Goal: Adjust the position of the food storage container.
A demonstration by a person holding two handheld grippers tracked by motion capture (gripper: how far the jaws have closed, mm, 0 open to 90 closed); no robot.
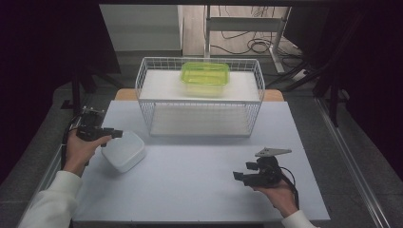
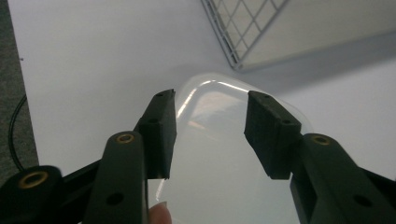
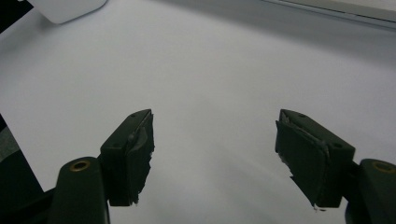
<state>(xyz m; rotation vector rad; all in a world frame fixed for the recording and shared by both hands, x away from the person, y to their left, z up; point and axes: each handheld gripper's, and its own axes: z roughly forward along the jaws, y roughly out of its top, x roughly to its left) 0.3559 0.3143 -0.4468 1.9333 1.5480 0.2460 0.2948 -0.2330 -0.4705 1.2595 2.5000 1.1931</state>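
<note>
A white lidded container lies on the left of the white table. My left gripper is at its near-left corner. In the left gripper view the jaws stand apart over the container, and its rounded edge shows between them; the pads do not press on it. A fingertip shows at the bottom of that view. My right gripper rests low at the right front of the table, open, with only bare table between its jaws. The container's corner shows far off in the right gripper view.
A white wire basket stands at the back middle of the table, with a green-lidded container on its upper shelf. The basket's corner lies just beyond the white container. Cables lie on the floor behind the table.
</note>
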